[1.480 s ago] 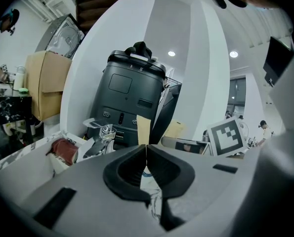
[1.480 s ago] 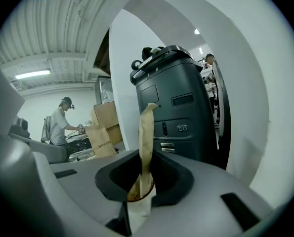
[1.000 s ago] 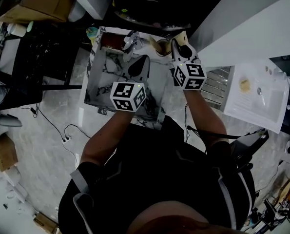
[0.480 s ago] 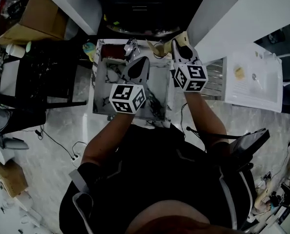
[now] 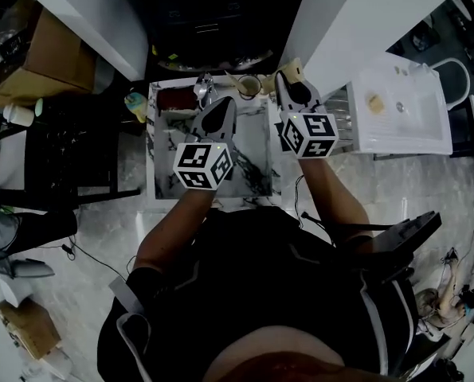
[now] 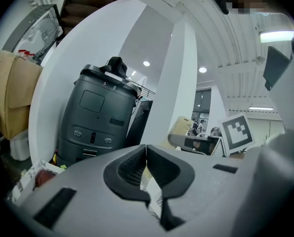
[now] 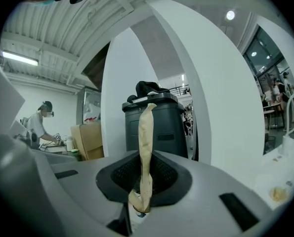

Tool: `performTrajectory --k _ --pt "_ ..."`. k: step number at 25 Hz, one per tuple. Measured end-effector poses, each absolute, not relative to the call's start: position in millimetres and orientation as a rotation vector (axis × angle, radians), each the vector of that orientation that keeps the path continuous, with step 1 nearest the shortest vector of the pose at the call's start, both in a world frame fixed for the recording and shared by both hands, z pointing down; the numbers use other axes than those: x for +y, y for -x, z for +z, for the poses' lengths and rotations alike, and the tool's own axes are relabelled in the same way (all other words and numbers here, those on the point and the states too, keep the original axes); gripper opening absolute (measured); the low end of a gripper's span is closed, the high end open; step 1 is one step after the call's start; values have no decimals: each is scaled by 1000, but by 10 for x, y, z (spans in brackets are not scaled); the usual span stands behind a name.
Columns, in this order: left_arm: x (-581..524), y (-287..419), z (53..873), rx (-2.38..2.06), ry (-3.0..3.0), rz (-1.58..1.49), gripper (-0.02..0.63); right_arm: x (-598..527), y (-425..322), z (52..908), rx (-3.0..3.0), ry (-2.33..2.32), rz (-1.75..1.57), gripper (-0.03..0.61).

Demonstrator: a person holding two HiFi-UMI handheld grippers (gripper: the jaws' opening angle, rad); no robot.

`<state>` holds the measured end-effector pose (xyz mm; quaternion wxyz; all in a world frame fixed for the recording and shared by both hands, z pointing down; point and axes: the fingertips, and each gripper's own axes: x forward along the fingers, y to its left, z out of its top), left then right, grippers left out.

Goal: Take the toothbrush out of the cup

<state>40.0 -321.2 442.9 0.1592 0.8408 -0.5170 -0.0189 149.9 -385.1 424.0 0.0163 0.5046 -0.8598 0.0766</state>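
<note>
Pinching tan strip (image 7: 146, 132) (paper, perhaps).

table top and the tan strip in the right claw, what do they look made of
Table top: marble or a marble-look slab, white with dark veins. It looks smooth, but the dim head view leaves its shine unclear.
Tan strip: probably kraft paper or thin card. It is matte and creased, twisted near the bottom, and pinched flat in the right claw. It is seen edge-on, so cloth can't be ruled out.

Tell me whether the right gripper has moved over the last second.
Yes. The right gripper, jaws shut on a tan strip, has risen away from the marble table, which now looks smaller beneath it.
</note>
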Motion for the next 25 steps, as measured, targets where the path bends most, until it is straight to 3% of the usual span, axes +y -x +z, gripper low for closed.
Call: performTrajectory --k 25 --pt "-3208 -380 4341 -1542 -2424 -41 9 -3520 -1719 4034 -2639 -1677 207 50"
